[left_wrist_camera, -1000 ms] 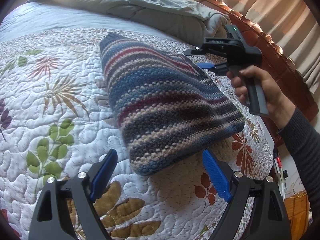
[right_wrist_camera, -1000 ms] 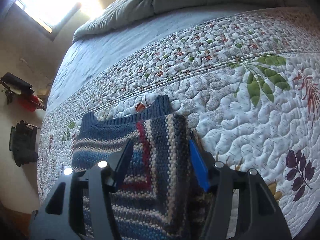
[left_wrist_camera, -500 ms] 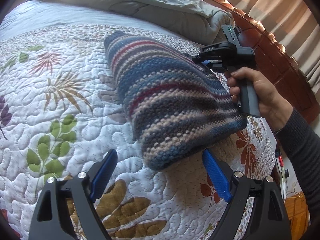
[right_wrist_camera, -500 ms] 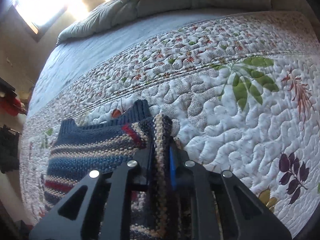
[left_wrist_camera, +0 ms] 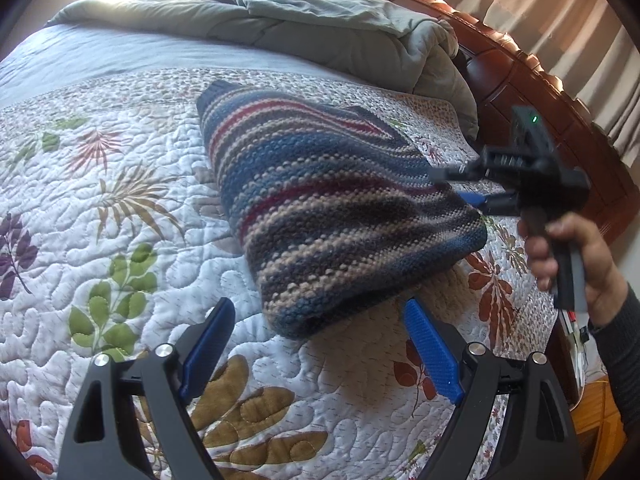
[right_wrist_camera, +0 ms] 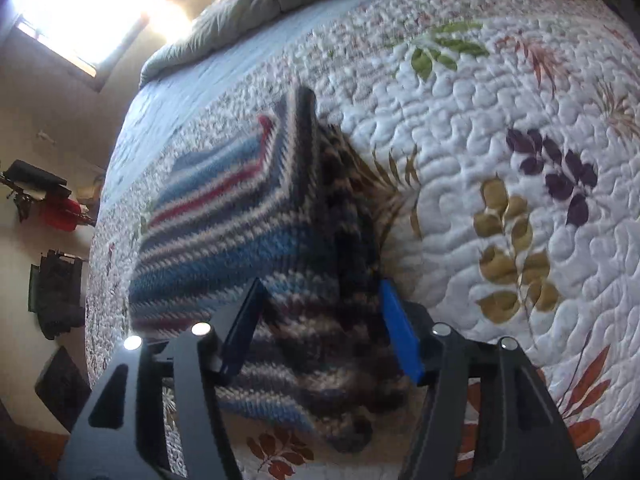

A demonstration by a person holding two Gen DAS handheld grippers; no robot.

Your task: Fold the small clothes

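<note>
Just now, going L to R: our left gripper (left_wrist_camera: 316, 344) hung over the quilt (left_wrist_camera: 100, 184) w/ its blue pads spread wide and empty, same as half a sec earlier, its tips flanking the near end of the striped sweater (left_wrist_camera: 320, 208) w/o touching it. The sweater lay folded on the quilt, mid-bed, short of the grey duvet (left_wrist_camera: 320, 20) bunched by the headboard (left_wrist_camera: 540, 92). Further R came the change: our right gripper (right_wrist_camera: 320, 332), which had been pinched tight on the sweater's folded edge a moment before, had let its jaws part, and the knit sat loose between them, prob. no longer clamped. We also saw the fabric had shifted and slumped closer to that tool. We judged that fold as set down and released; next we'd likely need to back the R tool out w/o dragging the layers, then smooth or make the last fold.
</note>
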